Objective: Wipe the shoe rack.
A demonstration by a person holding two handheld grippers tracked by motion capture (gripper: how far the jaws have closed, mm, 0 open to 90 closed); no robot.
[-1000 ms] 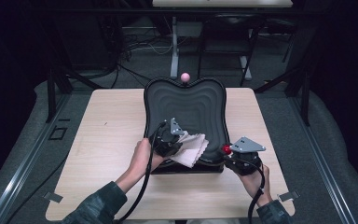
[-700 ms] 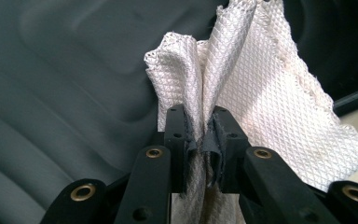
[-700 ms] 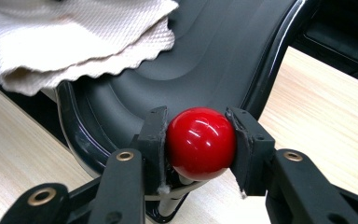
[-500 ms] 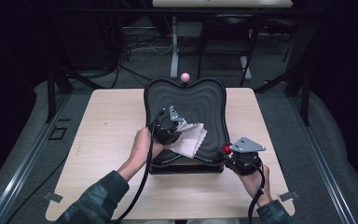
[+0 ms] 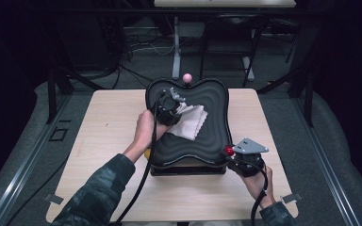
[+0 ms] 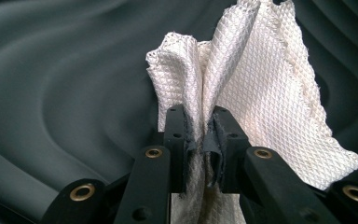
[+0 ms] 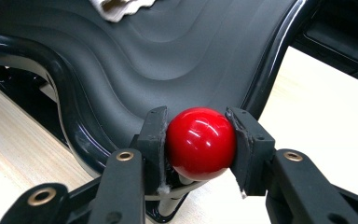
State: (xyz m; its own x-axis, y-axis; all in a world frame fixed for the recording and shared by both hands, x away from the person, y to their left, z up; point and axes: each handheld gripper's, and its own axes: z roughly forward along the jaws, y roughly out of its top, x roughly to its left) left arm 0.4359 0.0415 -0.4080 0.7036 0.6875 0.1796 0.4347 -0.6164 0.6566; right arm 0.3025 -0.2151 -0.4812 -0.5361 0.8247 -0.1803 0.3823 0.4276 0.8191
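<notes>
High view, looking down on the pale wooden table (image 5: pixel 99 155): one black, wave-ribbed, glossy tray (image 5: pixel 202 141) sits at its centre on a dark base. One white, waffle-textured cloth (image 5: pixel 188 121) lies on the tray's upper-left part, toward 11 o'clock from the tray's middle. The left gripper (image 5: pixel 172 101) grasps it; in the left gripper view the cloth (image 6: pixel 256 88) is bunched and pinched tight between the two black jaws, its loose folds fanning beyond them over the ribbed surface. The right gripper (image 5: pixel 233 151), at 4 o'clock off the tray, is clenched on one shiny red ball knob (image 7: pixel 200 142) at the tray's near right corner, a pad pressing each side of it. A second knob, one pink ball (image 5: pixel 186 77), stands at the tray's far edge at 12 o'clock.

Risks, as I judge them: the pinch takes only a narrow bunch of fabric, so dragging against the ridges could pull the cloth free or leave parts of the surface unwiped. Pressing hard could rock the tray on its base if the grip on the smooth red knob slips. The trailing cable of the left gripper could snag the tray rim.

Count: two grippers, one tray, one cloth, two ball knobs.
</notes>
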